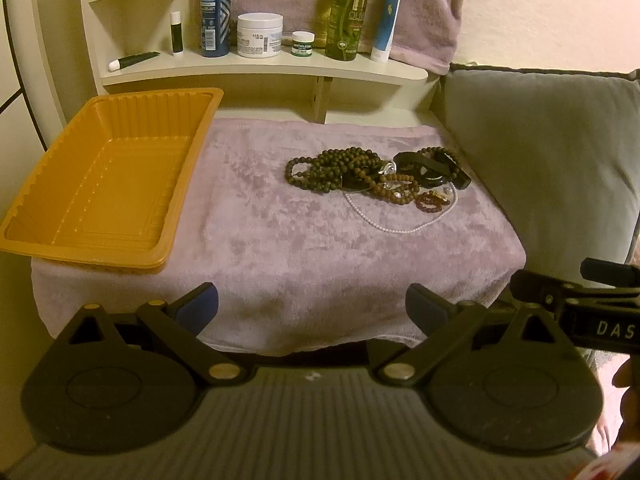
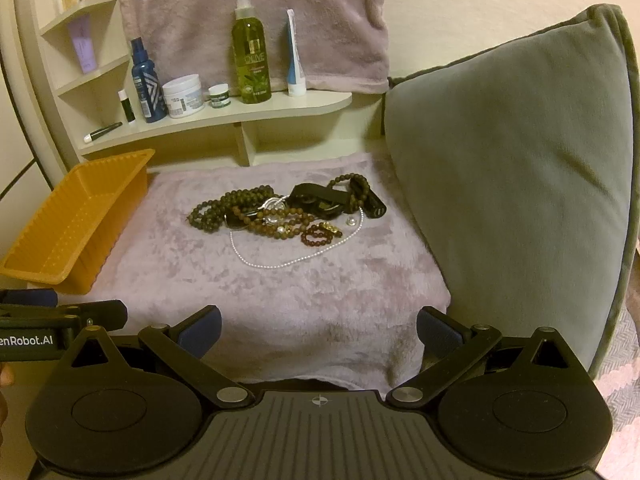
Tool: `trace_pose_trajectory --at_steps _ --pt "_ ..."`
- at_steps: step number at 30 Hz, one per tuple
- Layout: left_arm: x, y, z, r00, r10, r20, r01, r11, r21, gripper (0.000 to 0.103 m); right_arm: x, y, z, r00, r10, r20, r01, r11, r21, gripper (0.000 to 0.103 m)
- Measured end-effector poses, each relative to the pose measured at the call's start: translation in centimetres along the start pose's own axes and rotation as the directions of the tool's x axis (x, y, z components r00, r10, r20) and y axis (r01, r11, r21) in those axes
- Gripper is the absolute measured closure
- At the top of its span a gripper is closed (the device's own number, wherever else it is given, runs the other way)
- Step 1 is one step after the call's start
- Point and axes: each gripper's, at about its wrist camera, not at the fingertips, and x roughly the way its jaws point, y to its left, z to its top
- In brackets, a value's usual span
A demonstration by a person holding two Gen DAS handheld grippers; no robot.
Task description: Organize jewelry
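Note:
A tangled pile of jewelry [image 1: 372,174] lies on a lilac towel [image 1: 280,240]: dark bead strands, a thin pearl necklace [image 1: 396,229], a small red bead bracelet [image 1: 430,202] and black bands. The pile also shows in the right wrist view [image 2: 288,214]. An orange plastic tray [image 1: 116,184] stands empty on the towel's left side; it also shows in the right wrist view [image 2: 76,220]. My left gripper [image 1: 312,308] is open and empty at the towel's near edge. My right gripper [image 2: 319,330] is open and empty, also short of the pile.
A grey cushion [image 2: 512,184] stands against the towel's right side. A cream shelf [image 1: 264,68] behind holds bottles, jars and tubes, with a lilac cloth [image 2: 252,20] hanging behind it. The right gripper's body [image 1: 580,304] shows at the left view's right edge.

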Motion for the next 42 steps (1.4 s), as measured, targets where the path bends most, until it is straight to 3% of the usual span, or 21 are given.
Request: trace_pose_trajectory --at_steps 42 --pt "-0.18 -0.05 0.00 1.000 -0.018 -0.002 0.018 1.000 0.002 0.004 -0.20 0.00 0.05 1.000 -0.001 0.003 0.001 1.000 0.001 0.000"
